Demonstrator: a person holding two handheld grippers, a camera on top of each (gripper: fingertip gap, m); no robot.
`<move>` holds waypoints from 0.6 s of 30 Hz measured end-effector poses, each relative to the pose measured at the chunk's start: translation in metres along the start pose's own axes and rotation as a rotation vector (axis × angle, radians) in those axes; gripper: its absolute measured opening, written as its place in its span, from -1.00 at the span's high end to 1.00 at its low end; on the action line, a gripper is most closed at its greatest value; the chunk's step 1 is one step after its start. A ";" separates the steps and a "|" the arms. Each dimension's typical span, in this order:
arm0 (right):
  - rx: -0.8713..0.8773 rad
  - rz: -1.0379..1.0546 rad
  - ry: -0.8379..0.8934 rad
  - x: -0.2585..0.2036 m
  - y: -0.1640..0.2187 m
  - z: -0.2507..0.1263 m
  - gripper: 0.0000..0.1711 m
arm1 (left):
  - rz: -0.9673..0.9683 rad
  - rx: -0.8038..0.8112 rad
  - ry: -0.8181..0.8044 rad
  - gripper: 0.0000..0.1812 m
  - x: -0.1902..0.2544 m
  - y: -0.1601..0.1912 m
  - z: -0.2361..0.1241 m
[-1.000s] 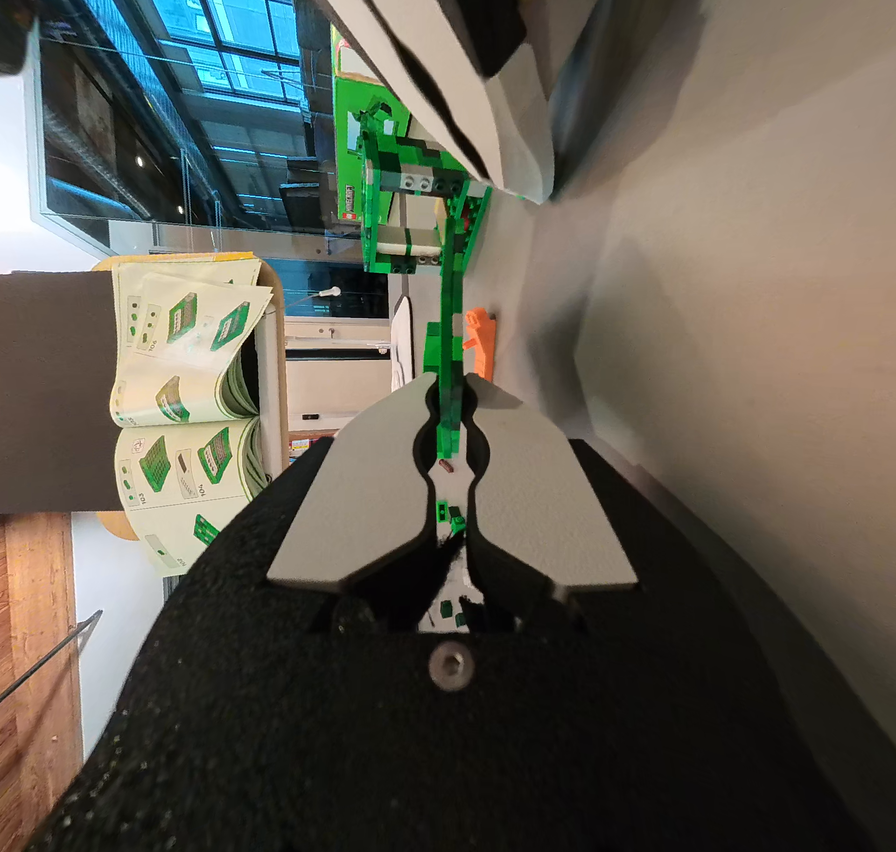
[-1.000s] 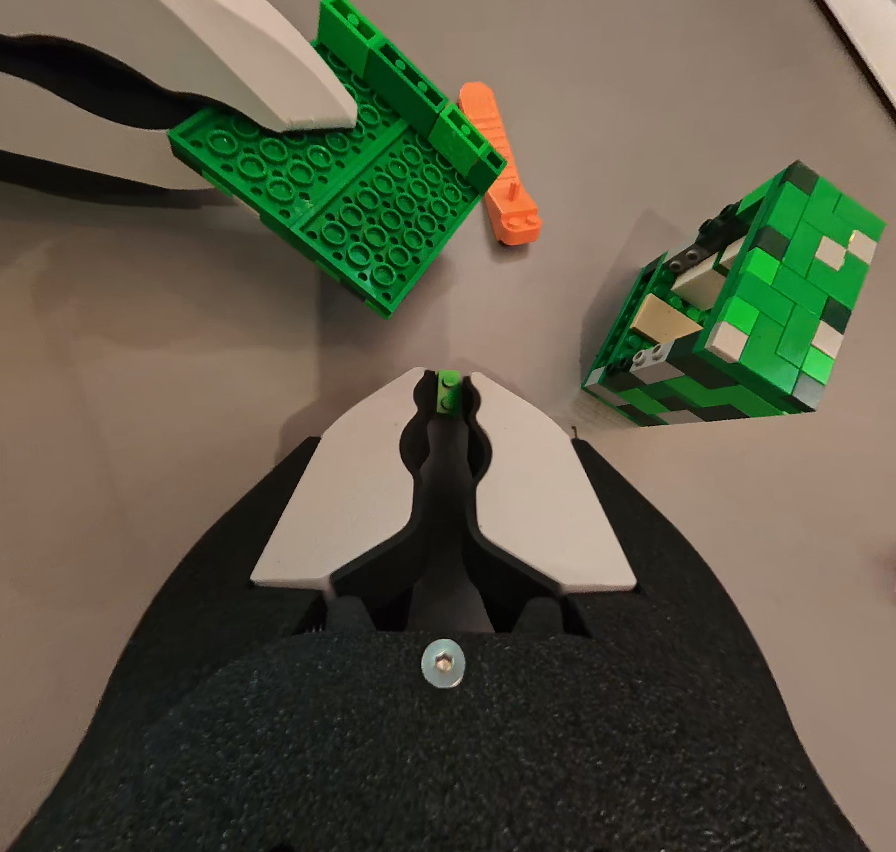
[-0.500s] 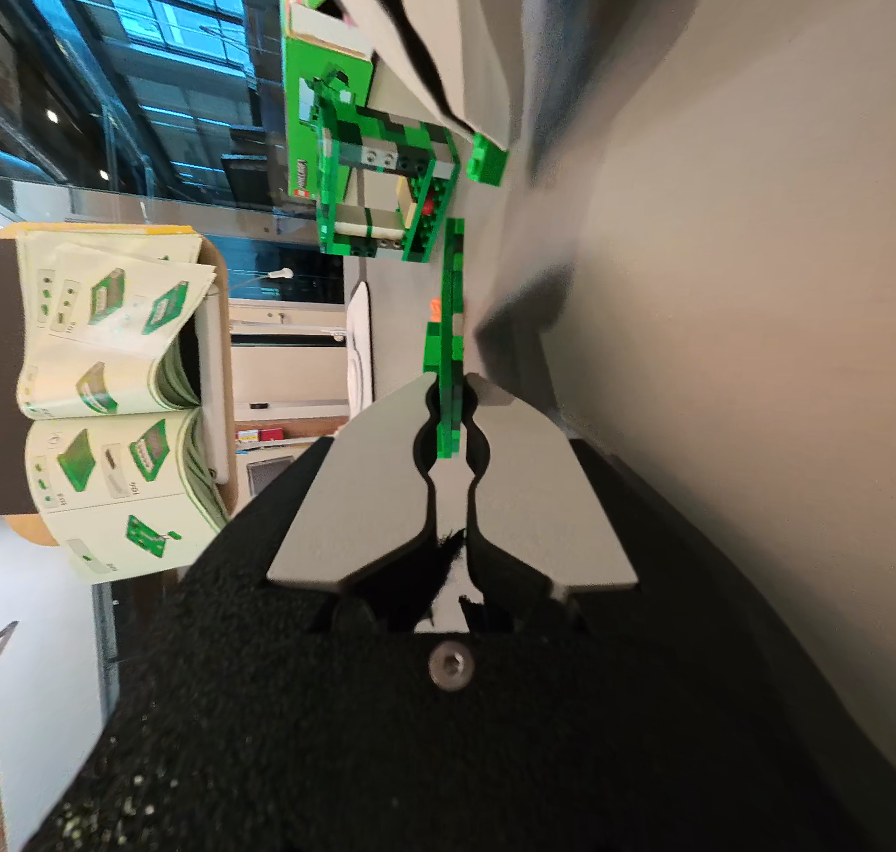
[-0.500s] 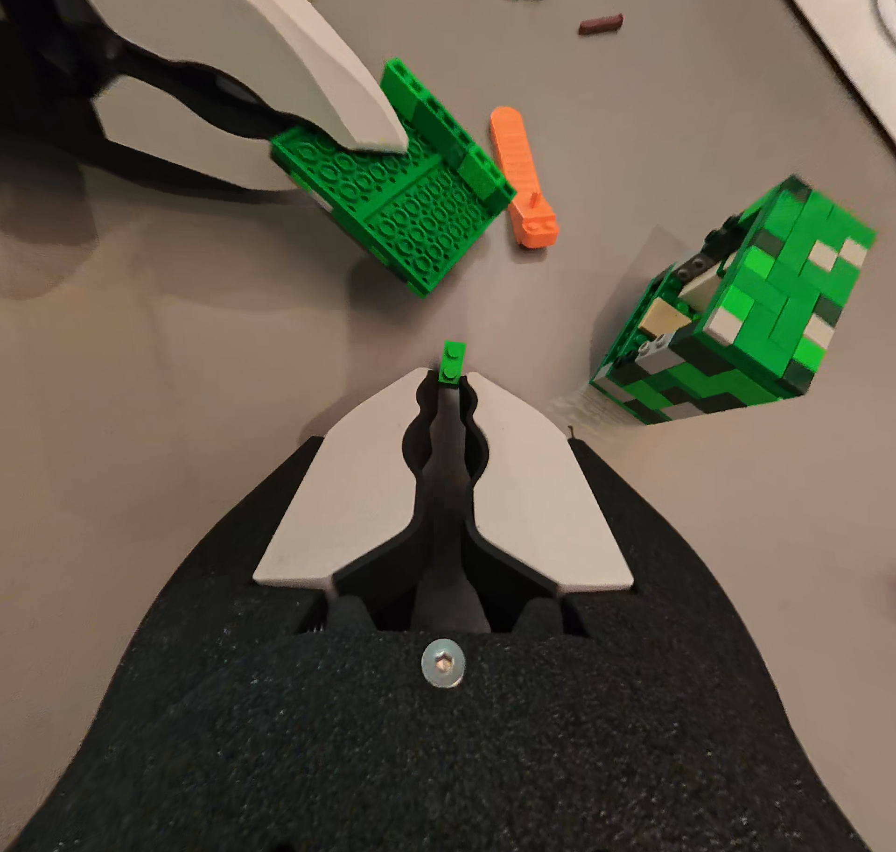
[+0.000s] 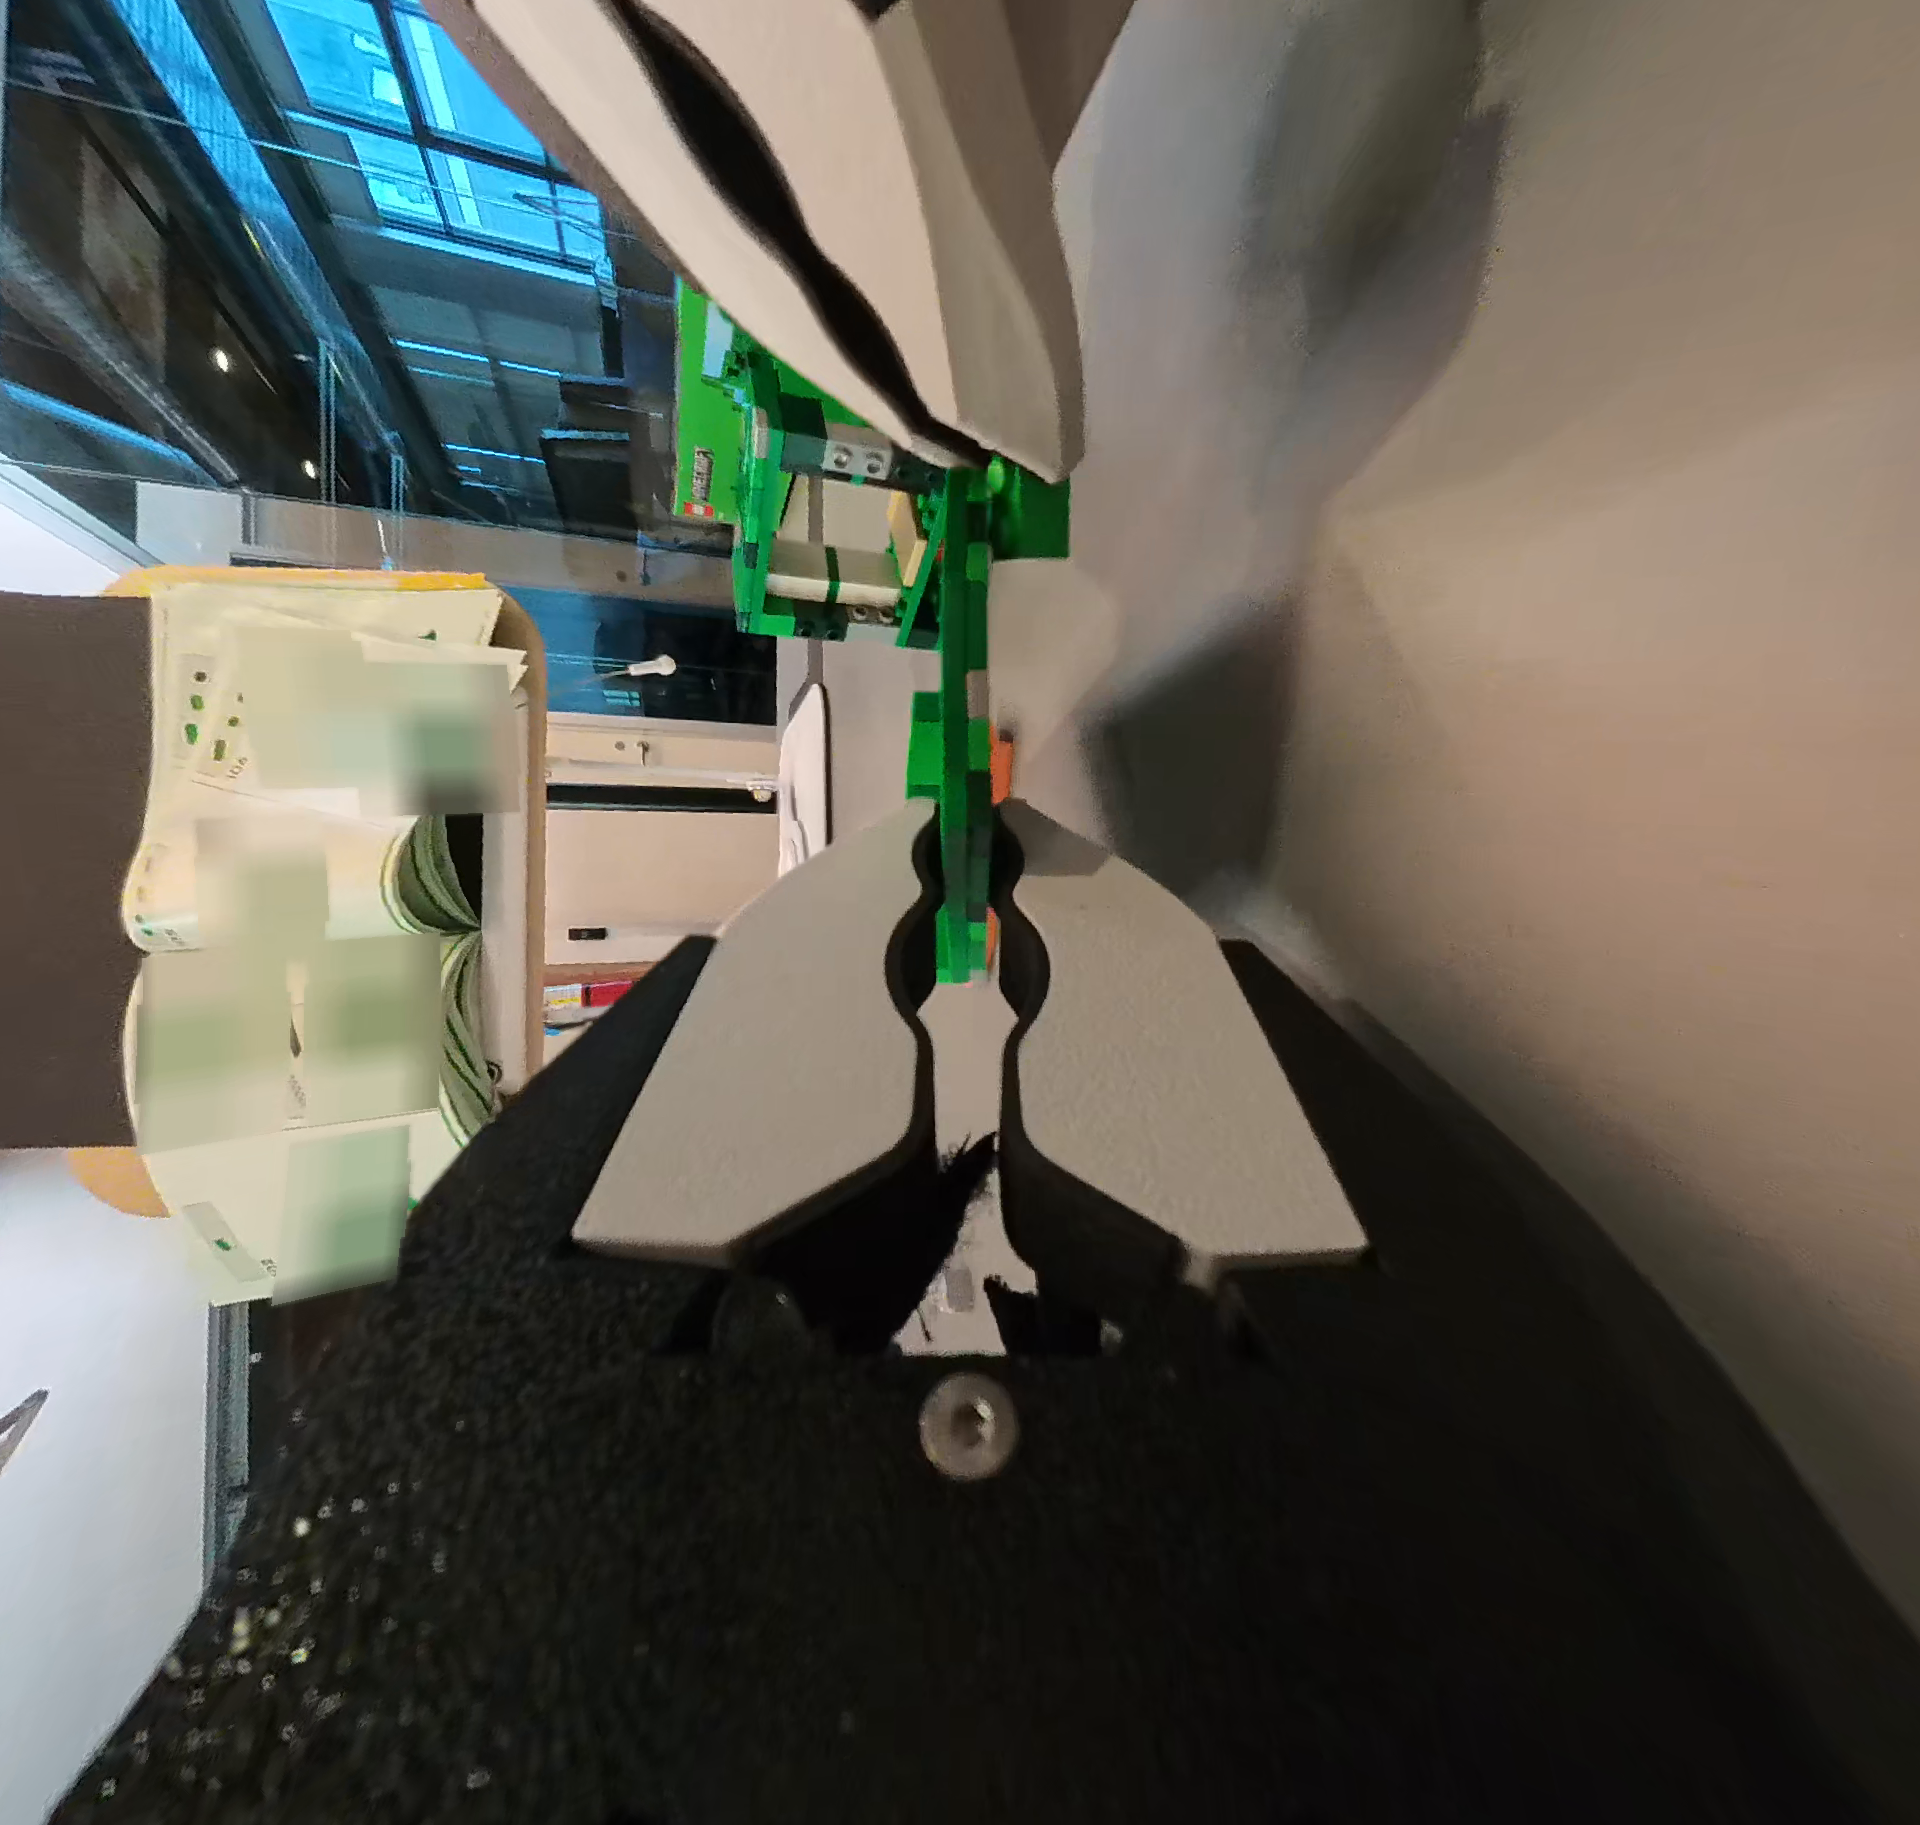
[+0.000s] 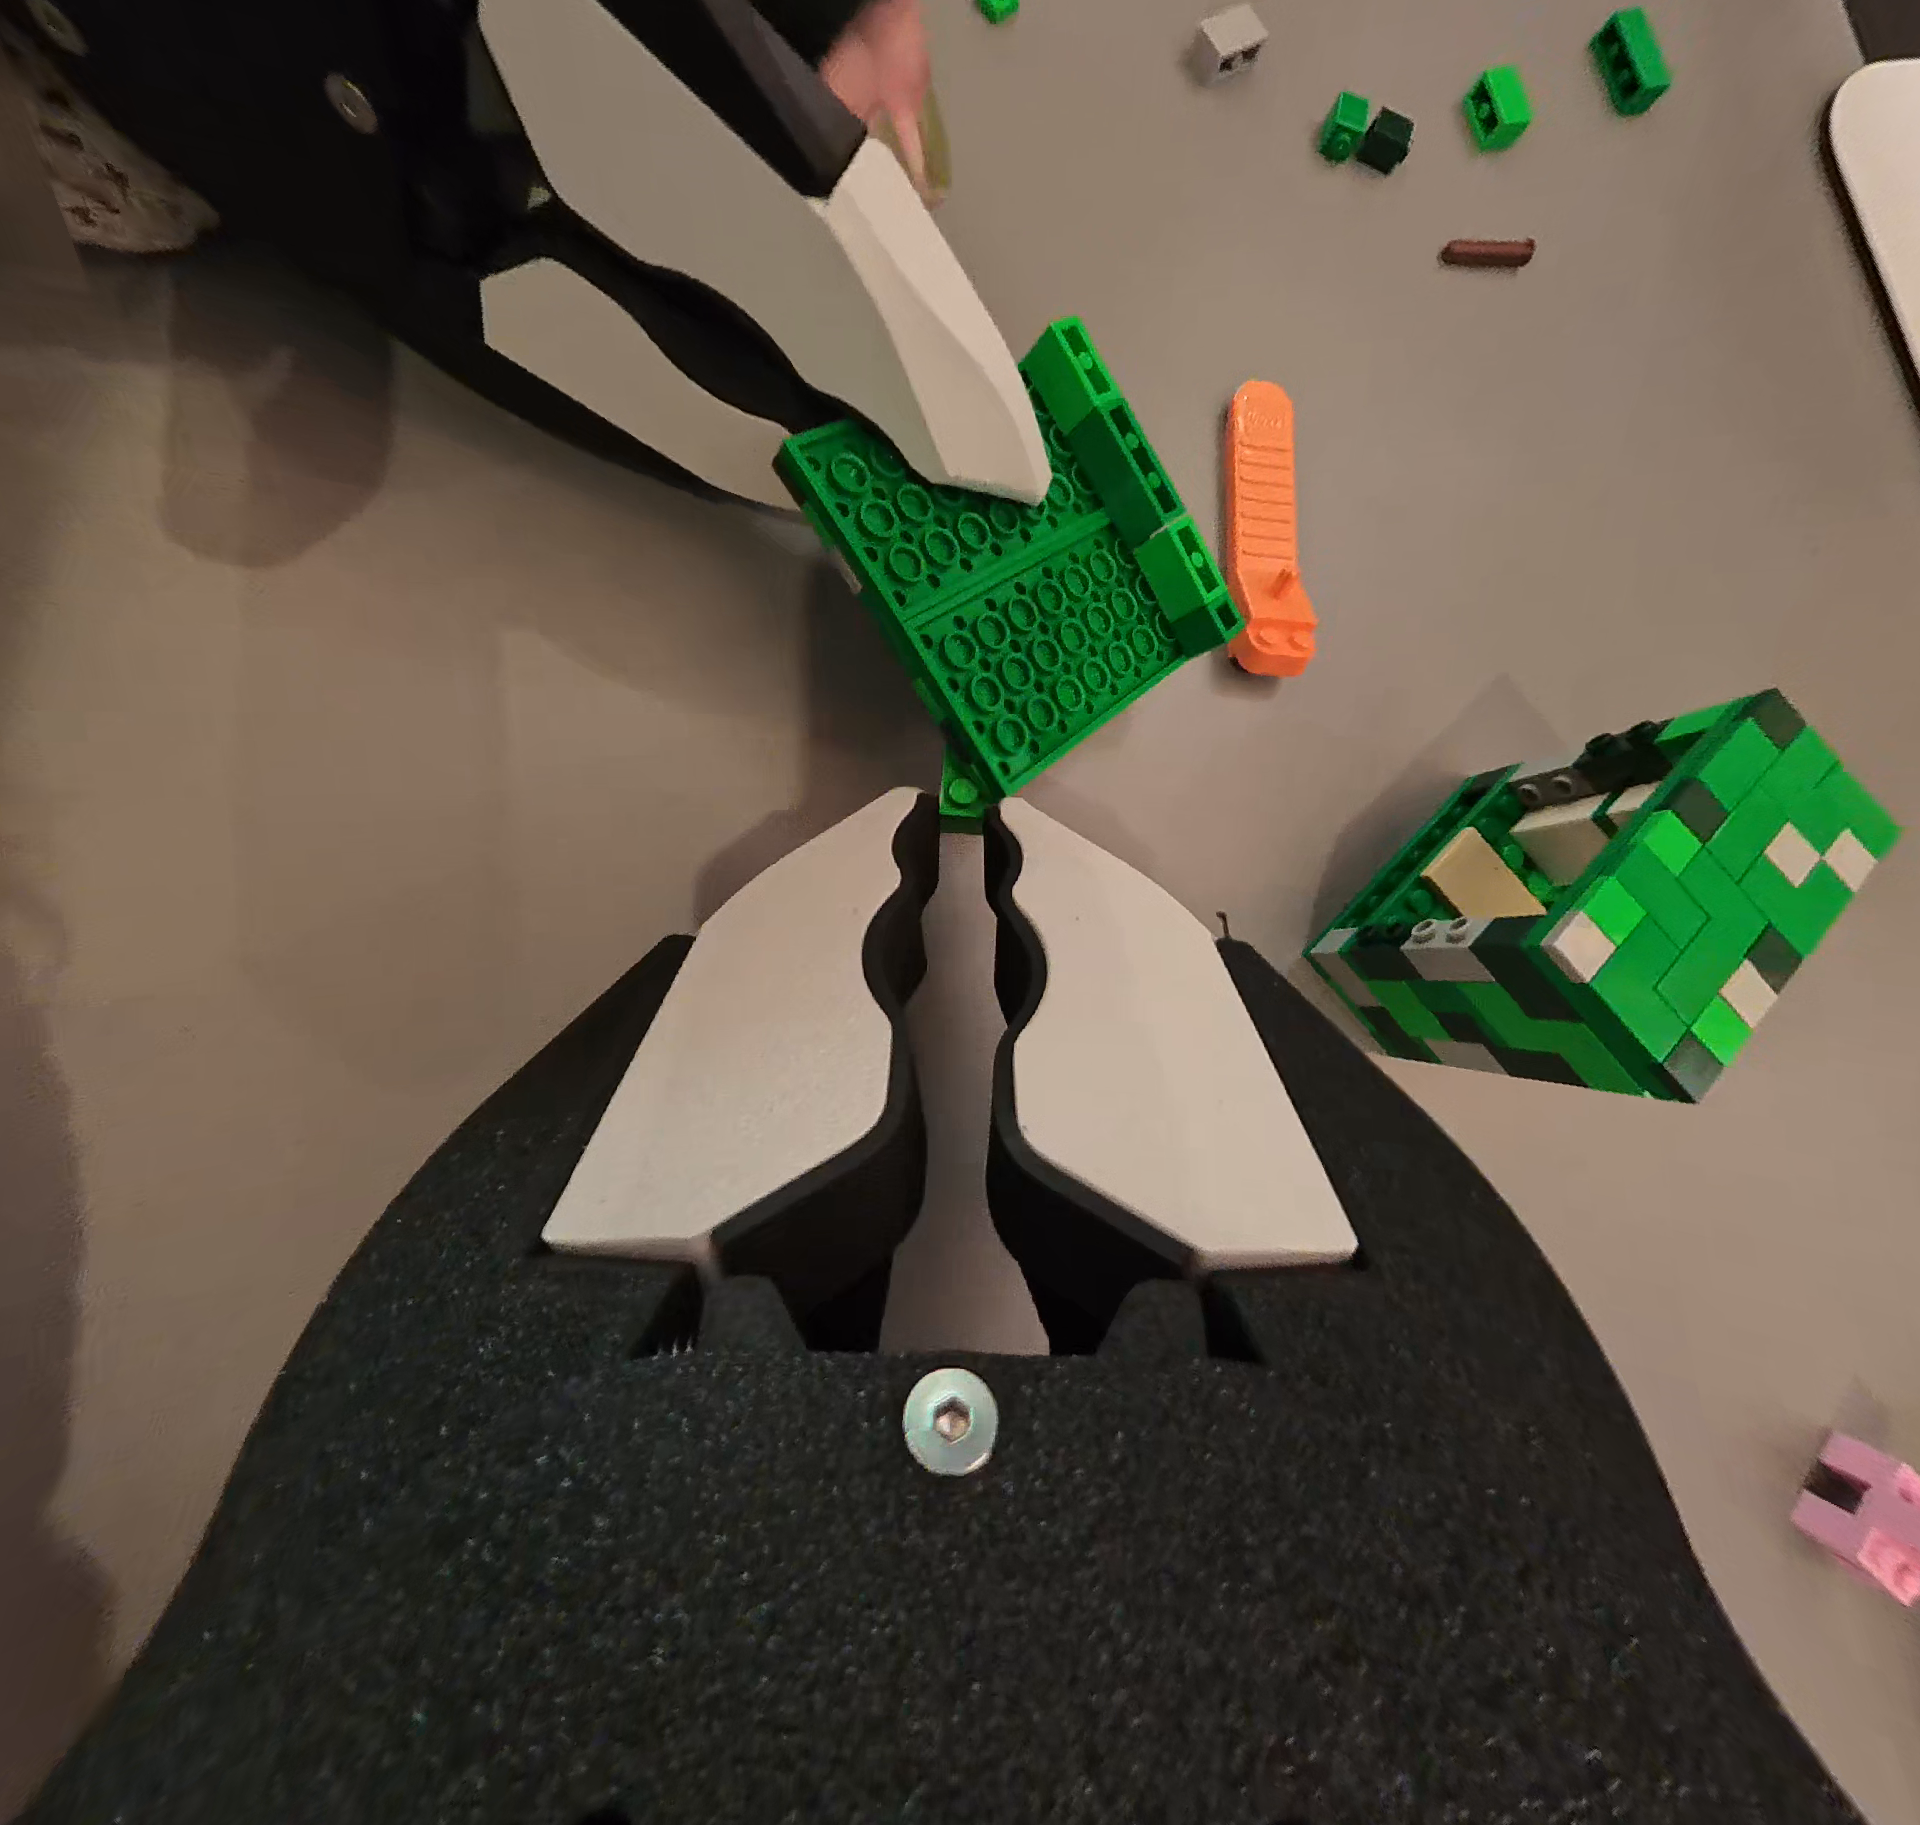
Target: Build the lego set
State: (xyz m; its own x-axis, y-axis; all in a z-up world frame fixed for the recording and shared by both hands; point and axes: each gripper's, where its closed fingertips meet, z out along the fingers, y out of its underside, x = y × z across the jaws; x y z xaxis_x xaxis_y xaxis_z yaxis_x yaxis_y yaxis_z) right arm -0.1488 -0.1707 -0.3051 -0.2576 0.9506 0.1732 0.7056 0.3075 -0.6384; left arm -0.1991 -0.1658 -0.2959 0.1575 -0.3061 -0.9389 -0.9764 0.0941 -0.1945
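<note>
Between my right gripper's (image 6: pixel 961 819) fingertips sits one small green piece (image 6: pixel 960 794), pinched narrowly and touching the near corner of the green plate assembly (image 6: pixel 1013 596). My left gripper (image 5: pixel 964 840) is clamped on that assembly's opposite edge, holding it tilted above the grey desk (image 6: pixel 416 736); in the left wrist view I see the plate edge-on between my fingers. One row of taller green bricks (image 6: pixel 1132 482) runs along the assembly's far side. Just beyond it, one orange brick separator (image 6: pixel 1265 539) lies flat on the desk. Toward the desk's right side stands one large green block build (image 6: pixel 1621 902). Farther back I count six loose small bricks, five green (image 6: pixel 1496 108) and one grey (image 6: pixel 1229 42), plus one brown bar (image 6: pixel 1486 253). One pink piece (image 6: pixel 1865 1510) lies at the right edge.
</note>
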 end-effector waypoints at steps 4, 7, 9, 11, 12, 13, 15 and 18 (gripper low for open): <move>0.004 -0.022 -0.010 -0.001 -0.002 -0.004 0.91 | -0.009 0.012 0.006 0.93 0.000 0.000 0.000; 0.009 -0.024 -0.033 -0.004 0.000 -0.005 0.91 | 0.009 0.003 0.025 0.93 0.004 0.001 0.002; -0.030 -0.044 -0.060 -0.006 0.006 -0.008 0.91 | 0.033 0.004 0.046 0.93 0.009 0.000 0.003; -0.161 -0.103 -0.102 -0.004 0.025 -0.018 0.91 | 0.048 0.006 0.052 0.93 0.011 -0.001 0.003; -0.260 -0.117 -0.122 0.000 0.037 -0.025 0.91 | 0.050 0.009 0.053 0.93 0.011 -0.002 0.004; -0.371 -0.114 -0.128 0.007 0.050 -0.035 0.91 | 0.049 0.012 0.053 0.94 0.011 -0.002 0.004; -0.602 -0.101 -0.168 0.015 0.074 -0.054 0.91 | 0.049 0.013 0.052 0.93 0.011 -0.002 0.004; -0.983 -0.086 -0.271 0.016 0.109 -0.080 0.91 | 0.051 0.017 0.057 0.93 0.011 -0.003 0.005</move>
State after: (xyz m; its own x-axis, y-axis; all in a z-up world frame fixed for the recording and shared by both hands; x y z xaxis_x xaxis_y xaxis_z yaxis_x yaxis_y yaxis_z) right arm -0.0232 -0.1189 -0.3118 -0.3875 0.9196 -0.0640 0.8754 0.3889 0.2872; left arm -0.1940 -0.1649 -0.3075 0.0988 -0.3537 -0.9301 -0.9801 0.1269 -0.1524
